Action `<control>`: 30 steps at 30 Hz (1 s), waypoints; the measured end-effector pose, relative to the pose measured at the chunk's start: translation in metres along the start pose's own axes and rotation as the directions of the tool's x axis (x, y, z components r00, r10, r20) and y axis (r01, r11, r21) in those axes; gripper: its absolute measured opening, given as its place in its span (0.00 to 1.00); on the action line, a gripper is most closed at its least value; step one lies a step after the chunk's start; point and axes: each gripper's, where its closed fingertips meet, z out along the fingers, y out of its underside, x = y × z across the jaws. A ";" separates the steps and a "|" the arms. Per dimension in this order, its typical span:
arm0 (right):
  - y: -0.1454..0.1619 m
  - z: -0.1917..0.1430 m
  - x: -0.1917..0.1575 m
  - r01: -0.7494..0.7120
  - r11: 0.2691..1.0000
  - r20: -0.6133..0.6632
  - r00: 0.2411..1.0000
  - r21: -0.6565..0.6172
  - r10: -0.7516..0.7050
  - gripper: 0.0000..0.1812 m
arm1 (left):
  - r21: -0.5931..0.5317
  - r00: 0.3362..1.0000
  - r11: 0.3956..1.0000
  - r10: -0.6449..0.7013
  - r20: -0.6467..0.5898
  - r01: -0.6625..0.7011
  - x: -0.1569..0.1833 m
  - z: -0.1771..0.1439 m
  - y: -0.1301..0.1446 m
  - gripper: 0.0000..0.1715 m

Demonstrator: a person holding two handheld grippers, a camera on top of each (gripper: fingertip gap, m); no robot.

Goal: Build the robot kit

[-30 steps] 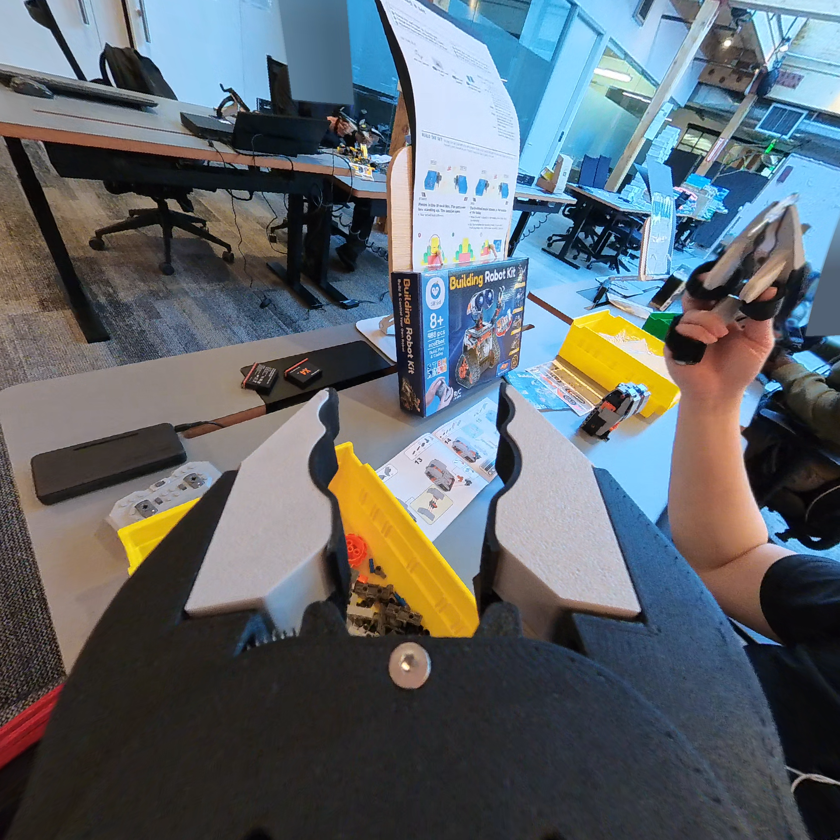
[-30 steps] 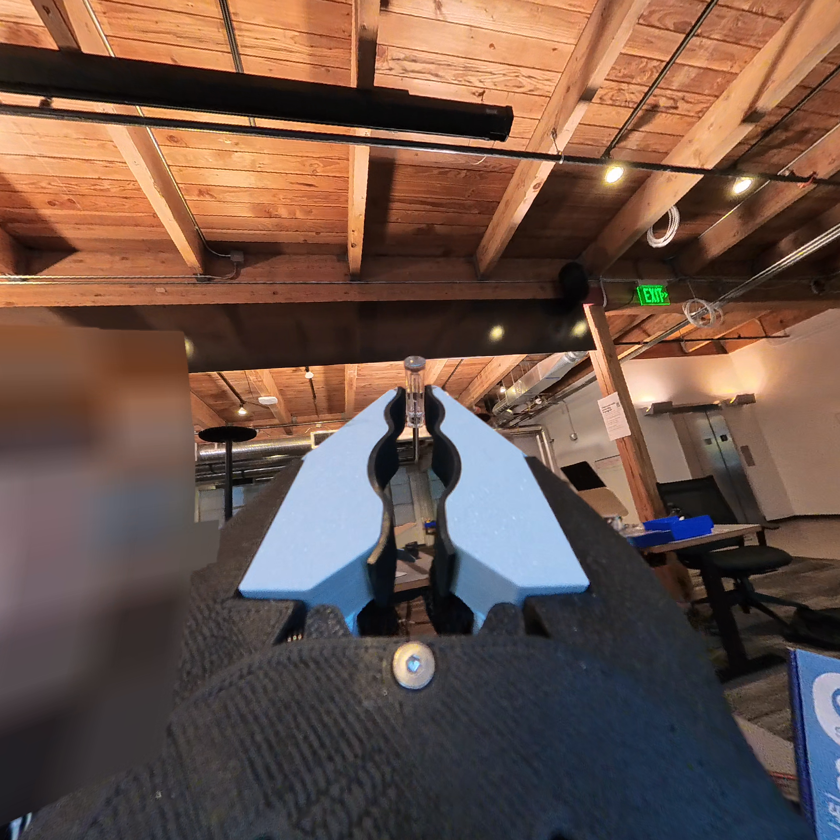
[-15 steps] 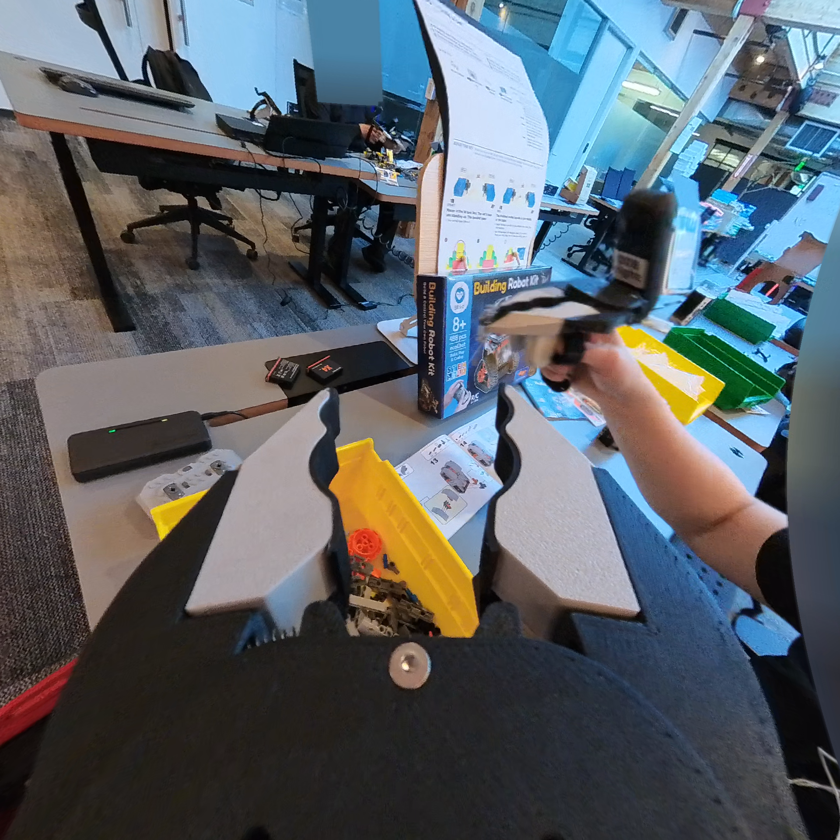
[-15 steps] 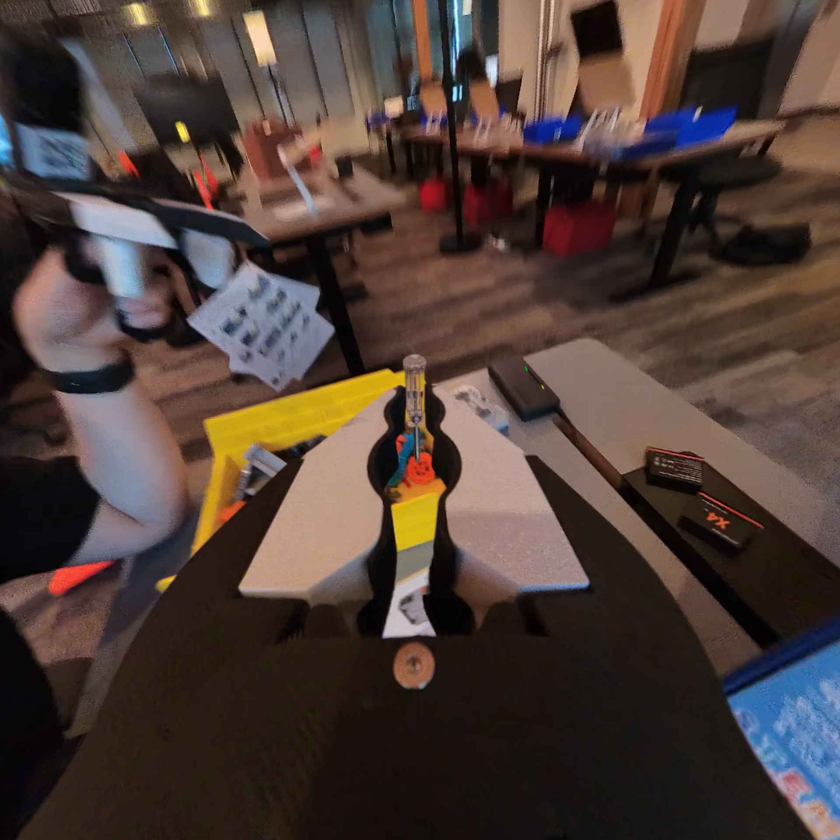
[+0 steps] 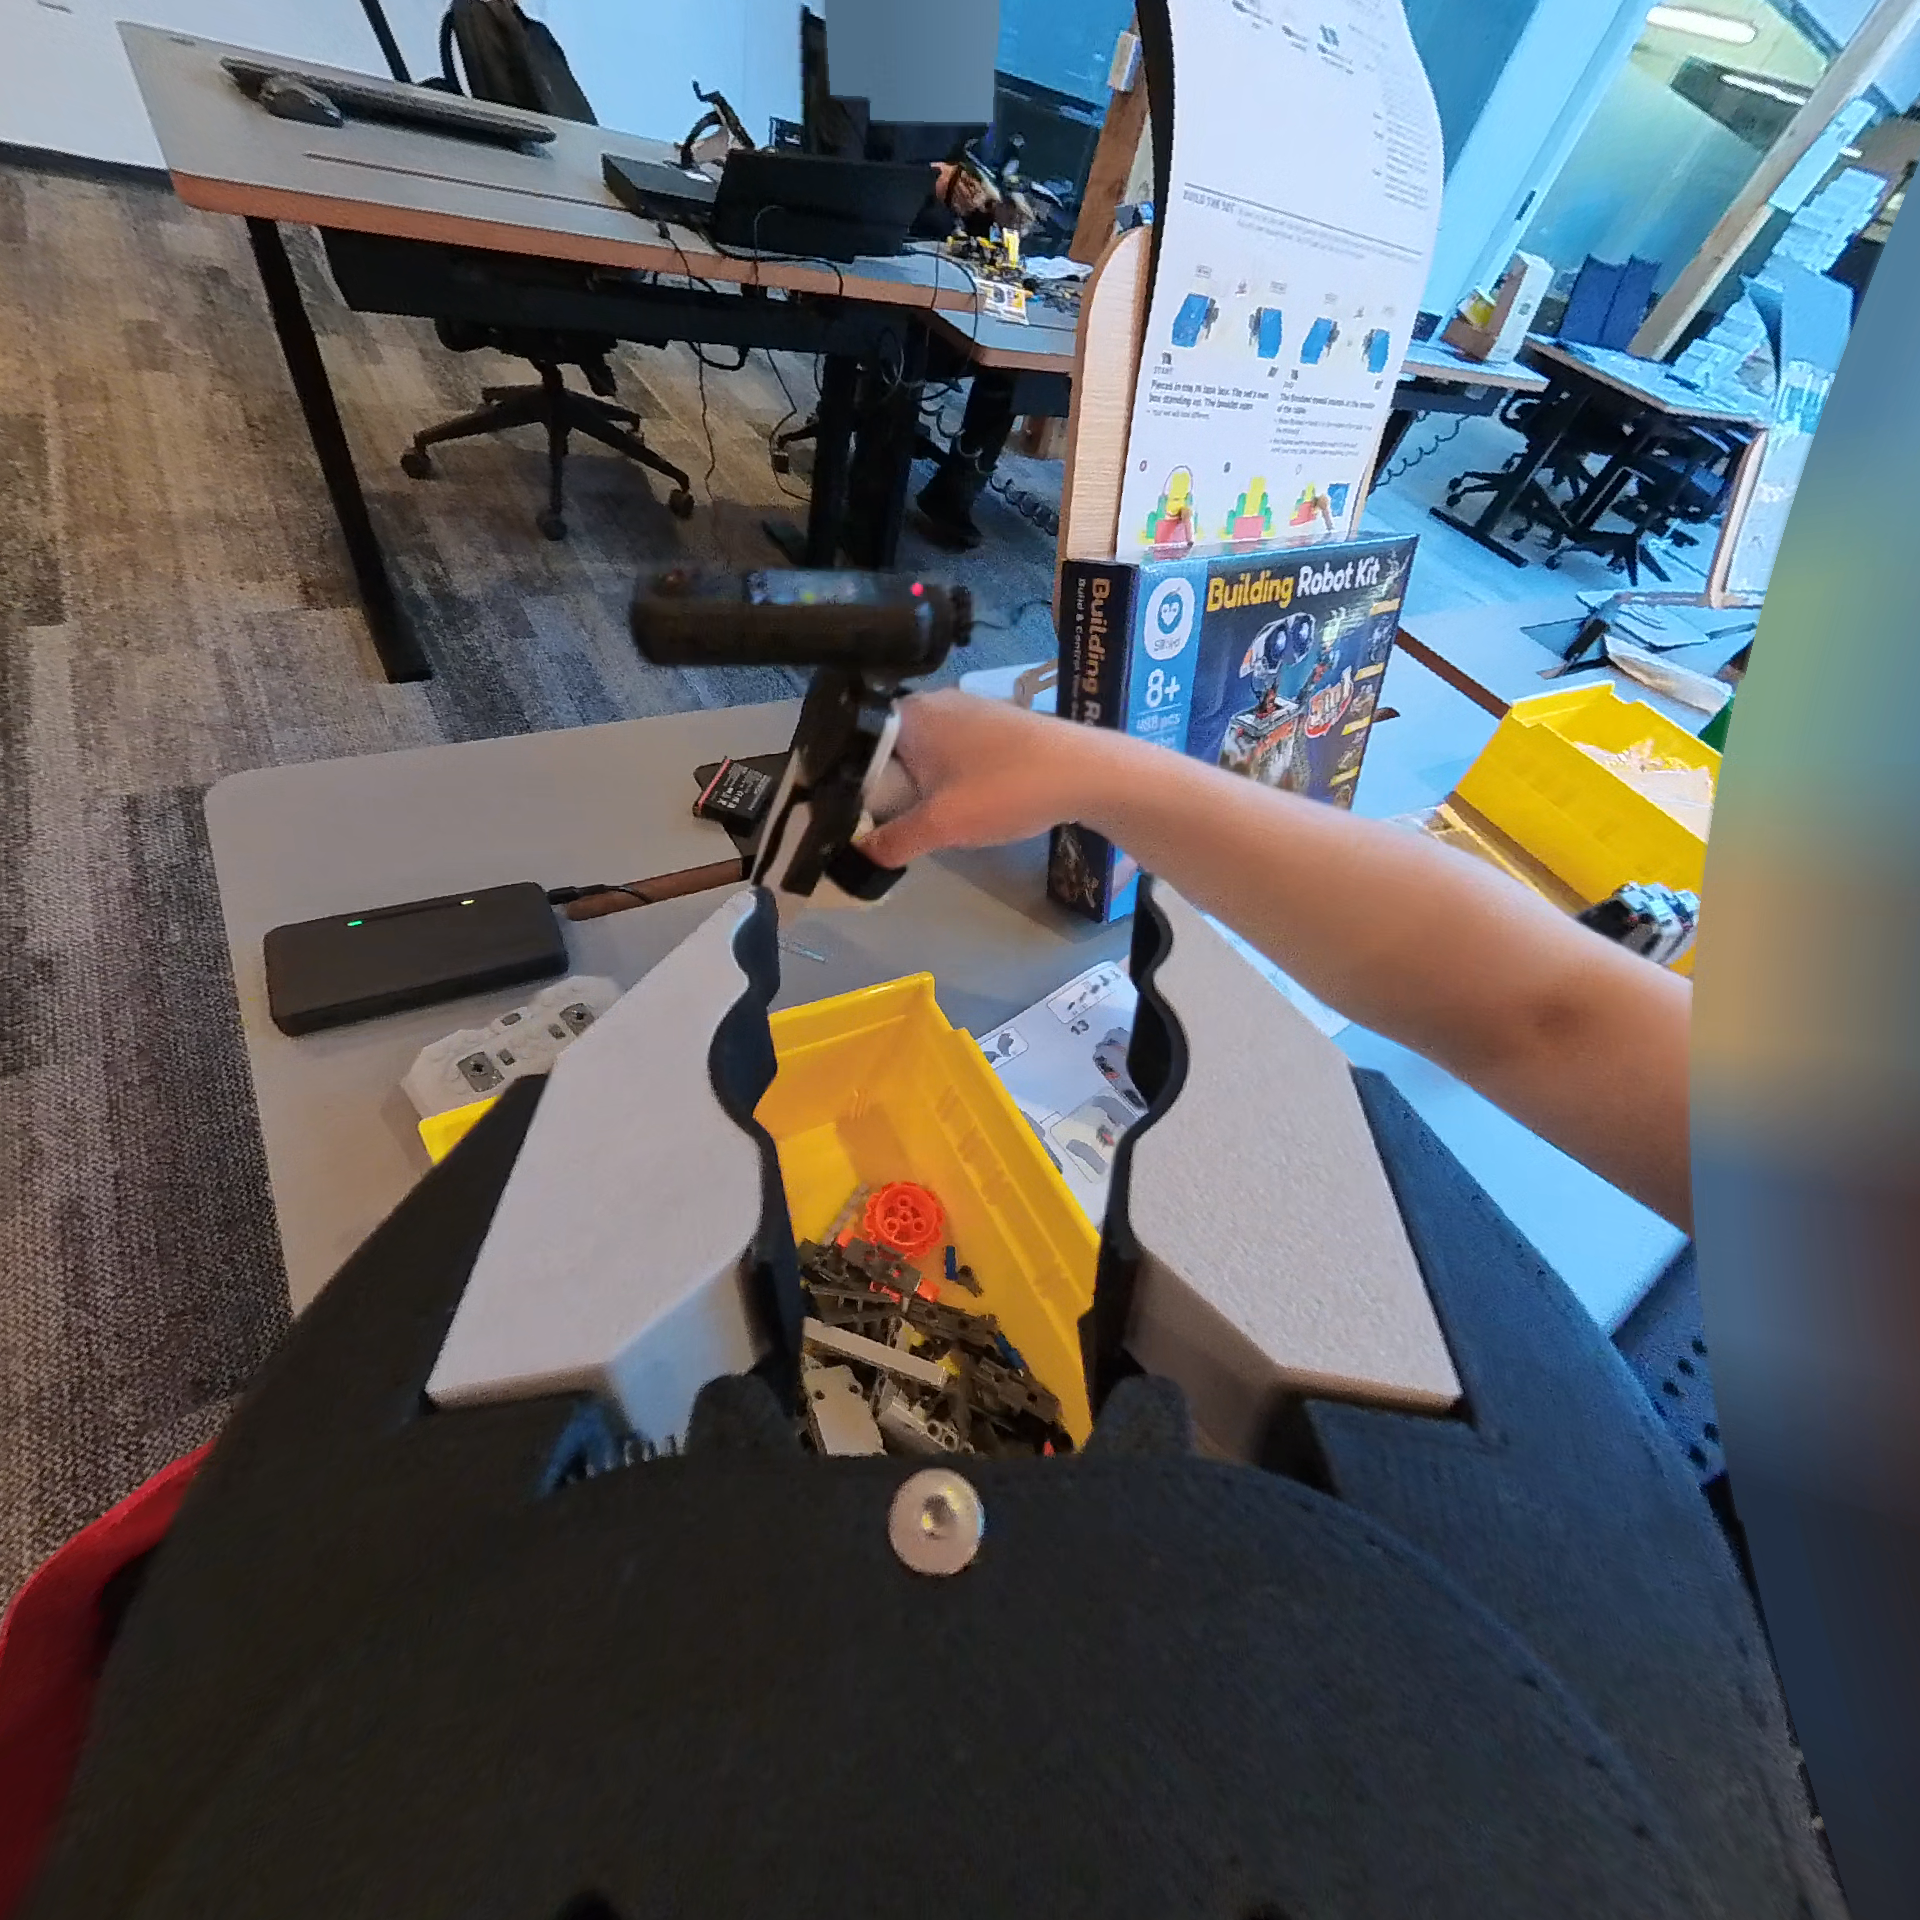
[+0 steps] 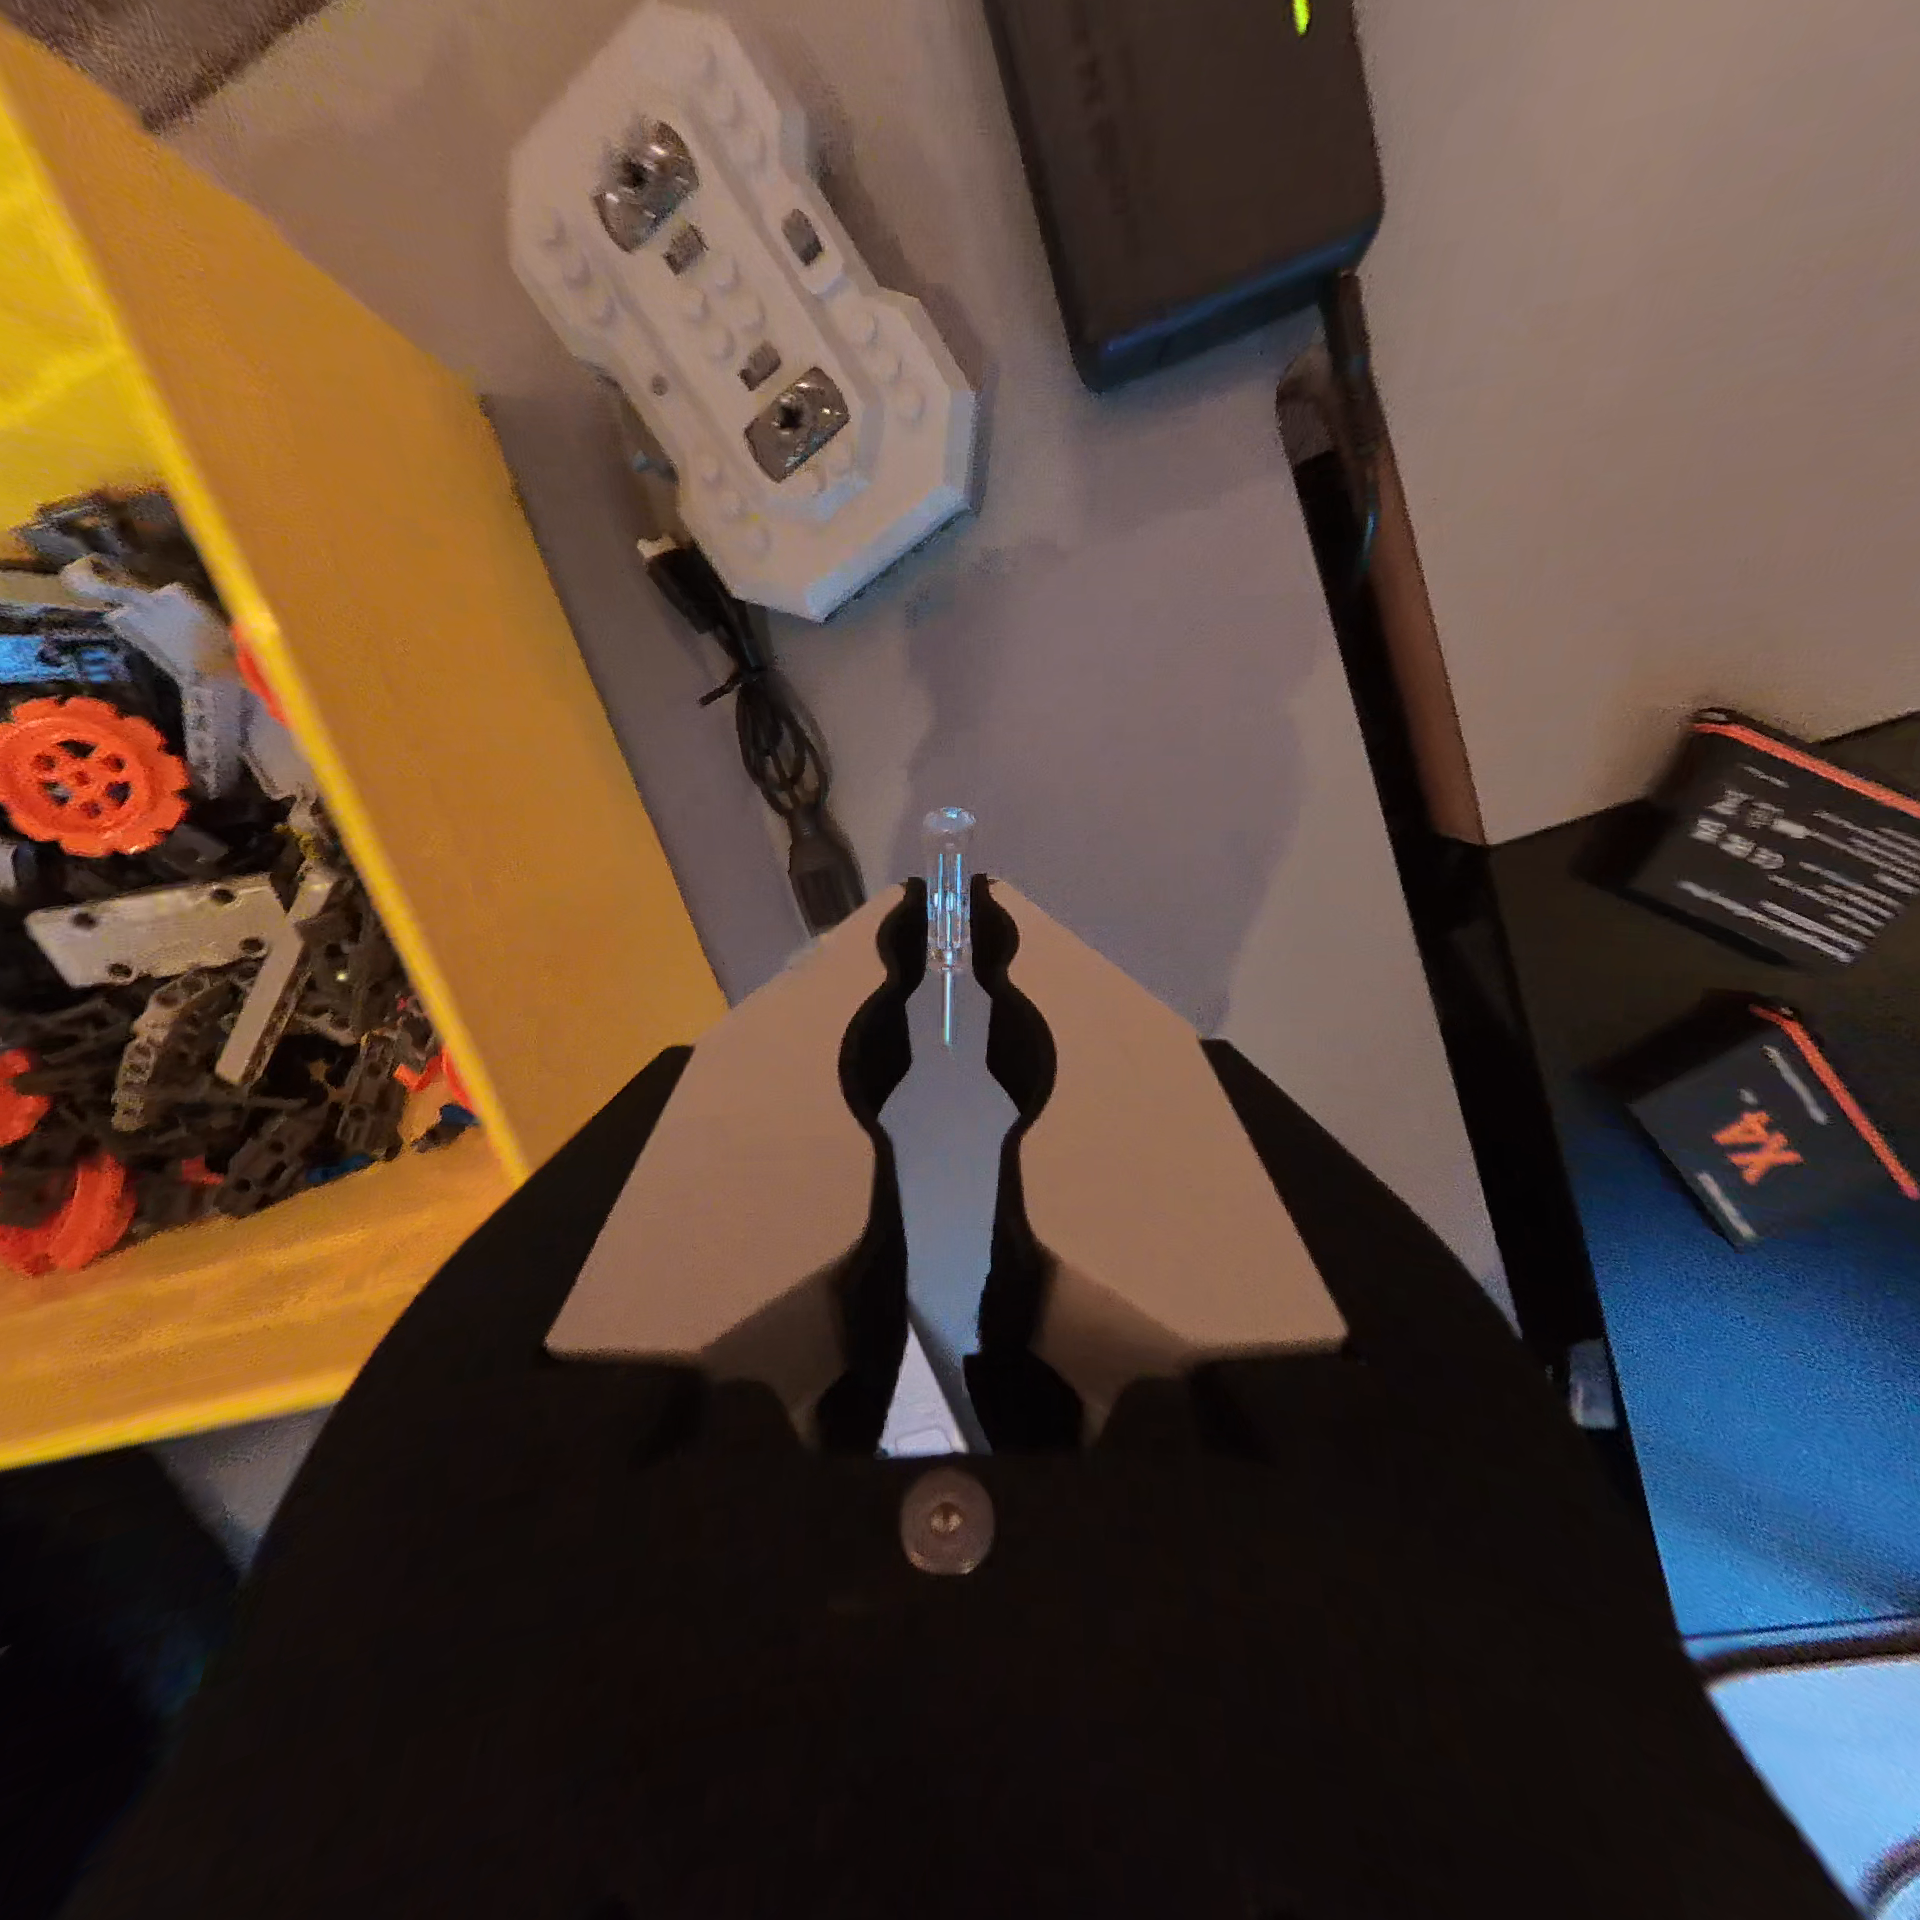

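My left gripper is open and empty, held above a yellow bin of dark building parts with an orange gear. My right gripper is shut on a small clear pin that sticks out past its tips. It points down at the grey table, between the yellow bin's wall and a black mat. In the left wrist view the right gripper hangs in a hand just beyond the bin's far end.
A white controller, a black power bank and a coiled black cable lie ahead of the right gripper. Two small black packs sit on the mat. A blue kit box, an instruction sheet and another yellow bin stand to the right. Spacing between my two grippers at the tips: around 30 cm. The right tips stand about 11 cm off the white controller.
My right gripper swung from pointing up at the ceiling down and leftward across the table, still holding the clear pin. My left gripper stayed open over the bin, shifting only slightly.
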 end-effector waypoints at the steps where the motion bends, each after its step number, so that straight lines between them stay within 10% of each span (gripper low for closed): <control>1: -0.001 0.008 0.000 -0.013 0.999 0.006 1.000 -0.035 0.013 0.03 | 0.008 1.000 1.000 -0.003 0.006 0.003 -0.001 0.000 -0.001 0.38; 21: -0.018 0.066 0.000 -0.019 0.989 -0.051 0.999 -0.149 0.011 0.11 | 0.069 1.000 0.997 -0.021 0.020 0.020 -0.005 -0.010 -0.011 0.39; 27: -0.053 -0.009 0.006 0.043 0.988 -0.123 0.992 0.147 -0.025 0.13 | 0.102 1.000 0.994 -0.026 0.017 0.024 -0.005 -0.019 -0.015 0.40; 30: -0.069 -0.089 -0.006 0.227 0.872 -0.305 0.948 0.434 -0.095 0.14 | 0.141 1.000 0.990 -0.024 0.008 0.023 -0.004 -0.028 -0.021 0.39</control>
